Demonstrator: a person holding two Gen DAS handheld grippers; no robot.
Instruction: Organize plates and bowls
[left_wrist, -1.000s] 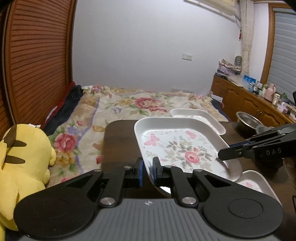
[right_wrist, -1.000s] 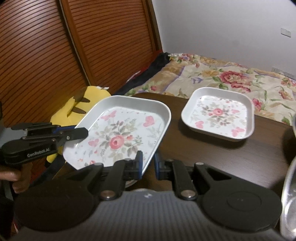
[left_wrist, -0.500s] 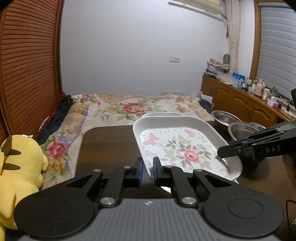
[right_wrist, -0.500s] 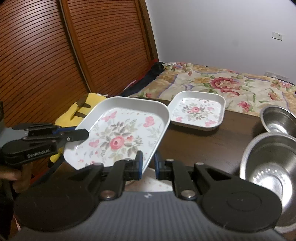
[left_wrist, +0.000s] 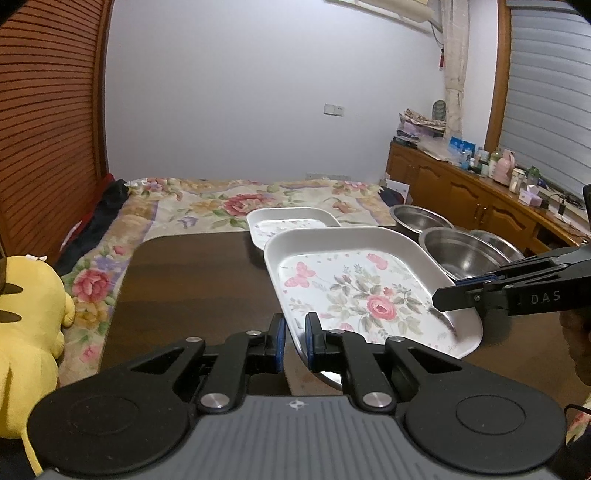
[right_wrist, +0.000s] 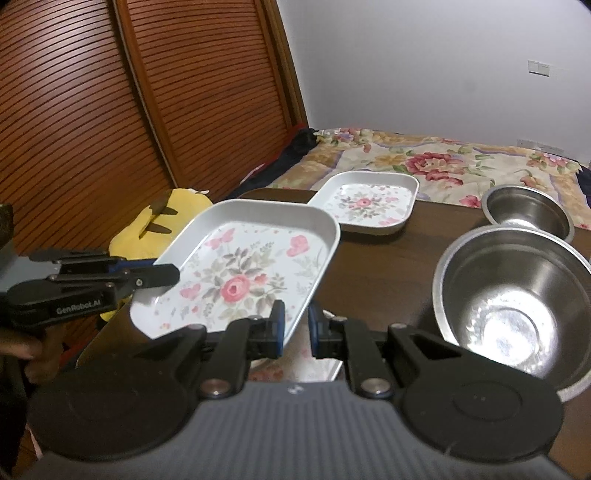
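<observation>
A large white floral plate (left_wrist: 369, 295) (right_wrist: 240, 273) hangs level above the dark table (left_wrist: 192, 280), held from two sides. My left gripper (left_wrist: 293, 345) is shut on its near left rim. My right gripper (right_wrist: 295, 328) is shut on the opposite rim and shows in the left wrist view as a black arm (left_wrist: 454, 293). A smaller floral plate (left_wrist: 291, 221) (right_wrist: 369, 203) lies at the table's far edge. Steel bowls stand to the right: a large one (right_wrist: 513, 295) and a small one (right_wrist: 528, 210). Another floral plate (right_wrist: 295, 369) peeks out under the held one.
A bed with a flowered cover (left_wrist: 229, 203) runs behind the table. A yellow plush toy (left_wrist: 29, 317) sits at the table's left end, in front of slatted wooden doors (right_wrist: 110, 110). A wooden sideboard with bottles (left_wrist: 480, 192) lines the right wall.
Both grippers, still holding the large plate, have drawn back from the small plate, which now looks farther off. The steel bowls have come into both views.
</observation>
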